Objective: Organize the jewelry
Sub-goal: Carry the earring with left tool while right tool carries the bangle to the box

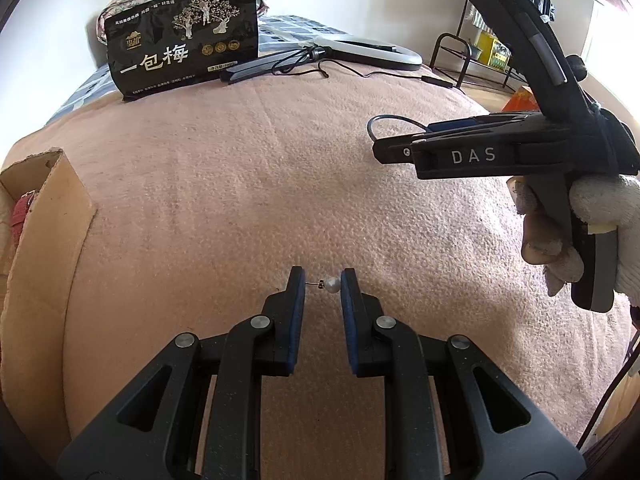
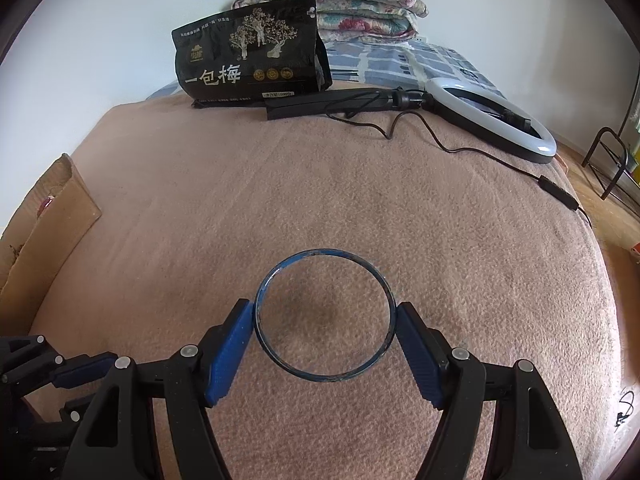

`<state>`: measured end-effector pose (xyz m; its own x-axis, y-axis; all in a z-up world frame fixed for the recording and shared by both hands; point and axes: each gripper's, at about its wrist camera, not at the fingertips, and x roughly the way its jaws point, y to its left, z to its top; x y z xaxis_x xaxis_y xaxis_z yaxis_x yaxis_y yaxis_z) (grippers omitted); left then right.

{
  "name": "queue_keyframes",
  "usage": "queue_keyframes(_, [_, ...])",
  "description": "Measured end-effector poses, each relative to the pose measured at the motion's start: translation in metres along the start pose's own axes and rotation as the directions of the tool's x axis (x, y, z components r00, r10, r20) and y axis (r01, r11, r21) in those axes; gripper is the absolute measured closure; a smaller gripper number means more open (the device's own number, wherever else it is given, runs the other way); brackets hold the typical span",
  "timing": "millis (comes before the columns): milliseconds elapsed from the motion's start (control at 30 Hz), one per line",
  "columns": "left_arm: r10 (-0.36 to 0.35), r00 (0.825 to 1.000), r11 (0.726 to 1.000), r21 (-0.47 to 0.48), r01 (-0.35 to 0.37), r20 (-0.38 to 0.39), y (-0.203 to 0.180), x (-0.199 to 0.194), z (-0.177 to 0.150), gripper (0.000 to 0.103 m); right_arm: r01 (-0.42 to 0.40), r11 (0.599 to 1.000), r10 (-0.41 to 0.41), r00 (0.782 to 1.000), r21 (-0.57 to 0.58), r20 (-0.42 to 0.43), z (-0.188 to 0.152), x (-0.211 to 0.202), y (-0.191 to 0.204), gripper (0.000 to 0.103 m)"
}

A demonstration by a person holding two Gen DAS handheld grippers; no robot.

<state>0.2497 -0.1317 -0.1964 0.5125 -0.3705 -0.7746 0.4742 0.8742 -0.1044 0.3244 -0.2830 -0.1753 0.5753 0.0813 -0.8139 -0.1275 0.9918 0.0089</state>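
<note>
My left gripper (image 1: pixel 322 285) is shut on a pearl stud earring (image 1: pixel 331 284), gripped end to end: post against the left pad, pearl against the right pad, above the pink blanket (image 1: pixel 280 184). My right gripper (image 2: pixel 325 320) is shut on a blue bangle (image 2: pixel 325 316), squeezed by its sides and held level above the blanket. In the left wrist view the right gripper (image 1: pixel 390 136) sits at the upper right with part of the bangle (image 1: pixel 390 122) showing. A cardboard box (image 1: pixel 44 216) stands at the left with something red inside; it also shows in the right wrist view (image 2: pixel 48 216).
A black snack bag (image 1: pixel 184 40) stands at the far side of the bed, beside a ring light (image 2: pixel 492 112) with its cable (image 2: pixel 480 156). Folded quilts (image 2: pixel 340 4) lie behind. A metal rack (image 1: pixel 472 52) stands off the bed at the right.
</note>
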Motion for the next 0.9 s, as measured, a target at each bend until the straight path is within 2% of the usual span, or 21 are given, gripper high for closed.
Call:
queue_keyframes(467, [0.024, 0.998, 0.999, -0.023, -0.022, 0.066, 0.005, -0.046, 0.000, 0.086, -0.021, 1.000, 0.021, 0.998, -0.016, 0.054, -0.005, -0.054, 0.015, 0.029])
queue_keyframes(900, [0.083, 0.988, 0.995, -0.066, -0.075, 0.131, 0.034, -0.099, -0.007, 0.086, -0.061, 0.995, 0.069, 0.992, -0.084, 0.103, 0.001, -0.097, 0.057, 0.029])
